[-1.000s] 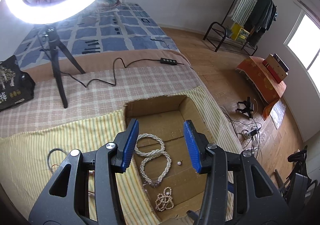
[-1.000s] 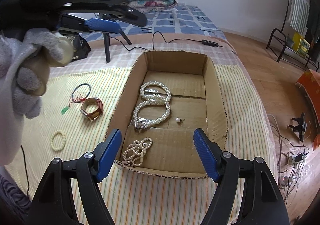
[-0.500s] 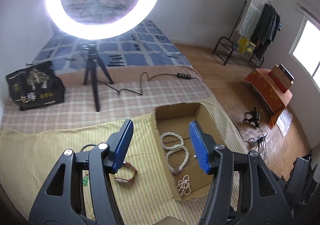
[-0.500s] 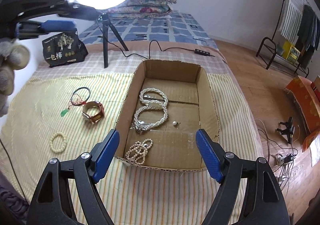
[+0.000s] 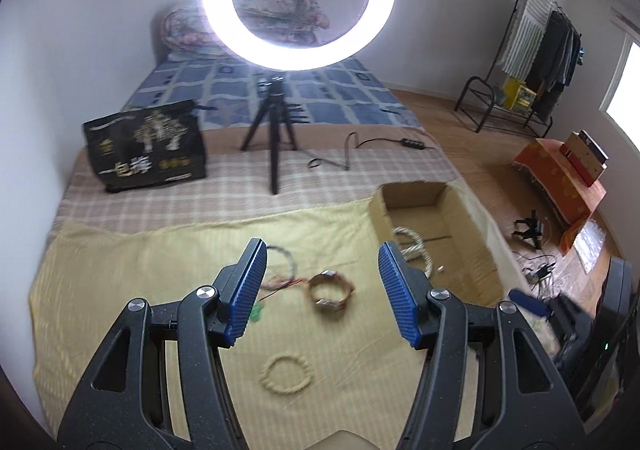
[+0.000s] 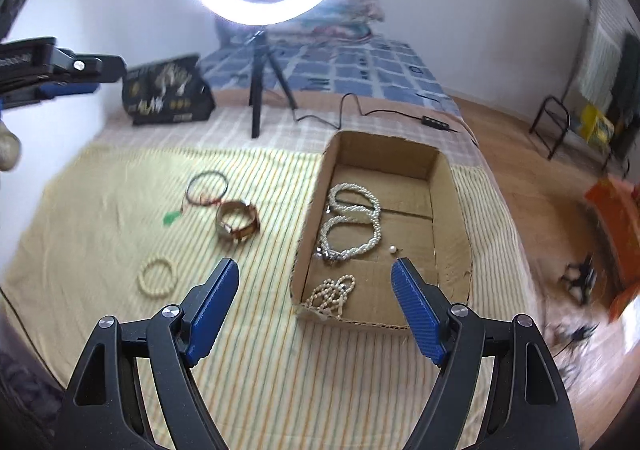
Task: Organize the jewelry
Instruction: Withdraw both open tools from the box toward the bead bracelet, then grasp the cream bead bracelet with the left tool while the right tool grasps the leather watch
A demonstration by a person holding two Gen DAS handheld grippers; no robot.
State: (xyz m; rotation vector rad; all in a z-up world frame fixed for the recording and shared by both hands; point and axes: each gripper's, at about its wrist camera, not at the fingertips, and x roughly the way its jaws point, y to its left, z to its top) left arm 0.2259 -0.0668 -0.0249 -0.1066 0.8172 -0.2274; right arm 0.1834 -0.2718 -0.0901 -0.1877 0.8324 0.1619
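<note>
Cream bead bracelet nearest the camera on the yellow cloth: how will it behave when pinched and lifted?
The cream bead bracelet is a ring of small separate beads, so it is probably strung, likely sagging into an oval when held by one side. It looks light. Round beads may slip between flat pads, and it lies flat on the soft yellow cloth, so a pinch may catch fabric too.

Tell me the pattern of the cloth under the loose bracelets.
Pale yellow cloth with thin stripes, clearest in the right wrist view.

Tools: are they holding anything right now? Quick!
Left tool: open, holding nothing.
Right tool: open, holding nothing.
</note>
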